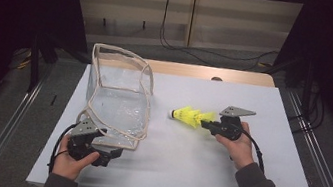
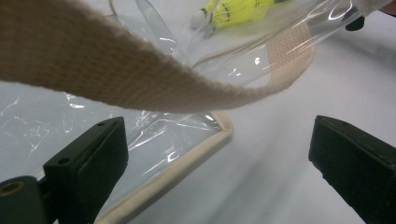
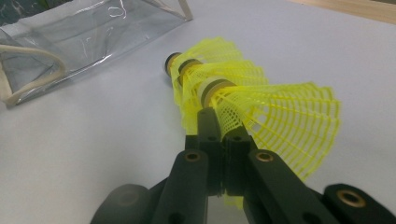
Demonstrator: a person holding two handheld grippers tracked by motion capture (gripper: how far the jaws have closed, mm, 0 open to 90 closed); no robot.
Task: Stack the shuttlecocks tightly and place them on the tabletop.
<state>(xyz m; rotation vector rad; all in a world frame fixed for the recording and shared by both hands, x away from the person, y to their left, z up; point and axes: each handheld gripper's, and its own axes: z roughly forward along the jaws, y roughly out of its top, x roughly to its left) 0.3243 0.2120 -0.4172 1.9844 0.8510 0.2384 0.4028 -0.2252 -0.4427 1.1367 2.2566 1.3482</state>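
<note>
From above, the clear bag (image 1: 116,95) stands mouth-up on the worktop (image 1: 182,172), the shuttlecocks (image 1: 190,116) at its 3 o'clock, ready to go in. The left tool (image 2: 217,154) gapes wide beneath the strap (image 2: 116,74), steadying nothing. The right tool (image 3: 225,140), pressed together, pinches the nested shuttlecocks' mesh skirt.

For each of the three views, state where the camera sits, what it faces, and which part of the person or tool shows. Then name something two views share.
High view: above the person's side, facing forward and down on the table; forearms, both hands.
Left gripper view: on the left tool, facing the clear bag; open jaws.
Right gripper view: on the right tool, shut on the yellow shuttlecocks.
Shared: bag and shuttlecocks.
</note>
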